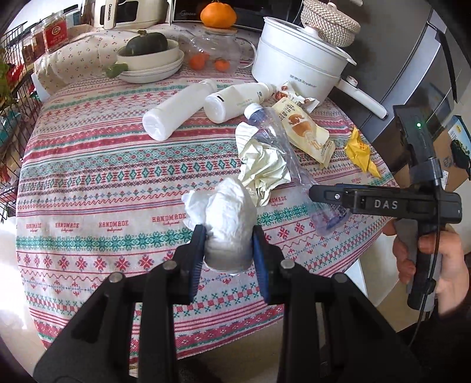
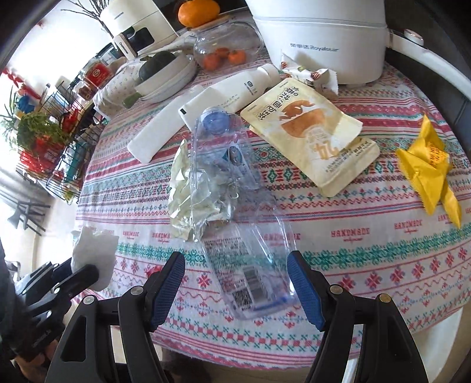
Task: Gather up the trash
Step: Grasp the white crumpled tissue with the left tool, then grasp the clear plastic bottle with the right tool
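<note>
**Clamping a tissue wad while the clear bottle lay between spread fingers**

Covering most of both views was the round table's patterned tablecloth (image 1: 88, 176), printed with "HANDMADE" along one band. At the upper right of the left wrist view stood a white electric pot (image 1: 297, 64), with a woven lidded basket (image 1: 329, 23) behind it. A stack of cream bowls (image 1: 153, 62) holding a dark green squash (image 1: 147, 43) sat at the upper left, beside a glass teapot (image 1: 217, 50) with small oranges inside.

Two white plastic bottles (image 1: 176, 109) lay on their sides near the centre top, side by side. Below them, in the right wrist view, a crushed clear plastic bottle (image 2: 232, 206) with a blue cap ran from centre frame down to the lower middle, resting partly on a crumpled cream paper (image 2: 184, 176). A beige snack pouch (image 2: 312, 138) lay just right of the bottle's cap end, and a yellow wrapper (image 2: 426, 168) sat well apart at the right edge.

The left gripper (image 1: 229, 250), at lower centre of its own view, was clamped on a white tissue wad (image 1: 226, 218), which was held above the cloth. The right gripper (image 2: 235, 282) had its blue-padded fingers spread wide, one on each side of the clear bottle's base, neither visibly touching it.
</note>
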A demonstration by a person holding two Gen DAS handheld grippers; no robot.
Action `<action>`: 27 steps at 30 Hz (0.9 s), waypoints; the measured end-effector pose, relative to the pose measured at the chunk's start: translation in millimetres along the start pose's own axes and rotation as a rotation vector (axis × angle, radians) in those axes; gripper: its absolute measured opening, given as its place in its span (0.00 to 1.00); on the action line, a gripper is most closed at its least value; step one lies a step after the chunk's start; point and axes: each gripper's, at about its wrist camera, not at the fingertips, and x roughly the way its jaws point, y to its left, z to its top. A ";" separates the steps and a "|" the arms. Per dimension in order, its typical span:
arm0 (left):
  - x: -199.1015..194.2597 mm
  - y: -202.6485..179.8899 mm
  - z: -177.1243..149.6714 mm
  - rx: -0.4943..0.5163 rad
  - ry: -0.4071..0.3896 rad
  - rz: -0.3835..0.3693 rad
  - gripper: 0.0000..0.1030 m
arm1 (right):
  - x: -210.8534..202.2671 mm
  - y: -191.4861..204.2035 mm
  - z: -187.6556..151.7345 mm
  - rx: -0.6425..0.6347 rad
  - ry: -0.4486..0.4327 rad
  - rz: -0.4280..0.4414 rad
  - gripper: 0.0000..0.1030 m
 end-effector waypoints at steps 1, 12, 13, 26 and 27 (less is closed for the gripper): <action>-0.6 1.1 -1.0 -0.005 0.002 -0.004 0.32 | 7.0 2.4 3.4 -0.002 0.005 -0.010 0.71; 2.8 -0.1 0.5 -0.008 0.012 -0.023 0.32 | 42.9 -9.8 17.3 0.102 0.043 0.107 0.84; 3.2 -0.4 0.7 -0.009 0.013 -0.023 0.32 | 46.3 -10.8 17.7 0.115 0.049 0.123 0.84; -3.7 -8.9 2.3 0.005 -0.010 -0.037 0.32 | 20.9 -13.2 7.7 0.164 0.013 0.217 0.79; -4.3 -9.8 2.0 0.007 -0.011 -0.038 0.32 | 14.5 -13.9 6.6 0.168 0.010 0.236 0.79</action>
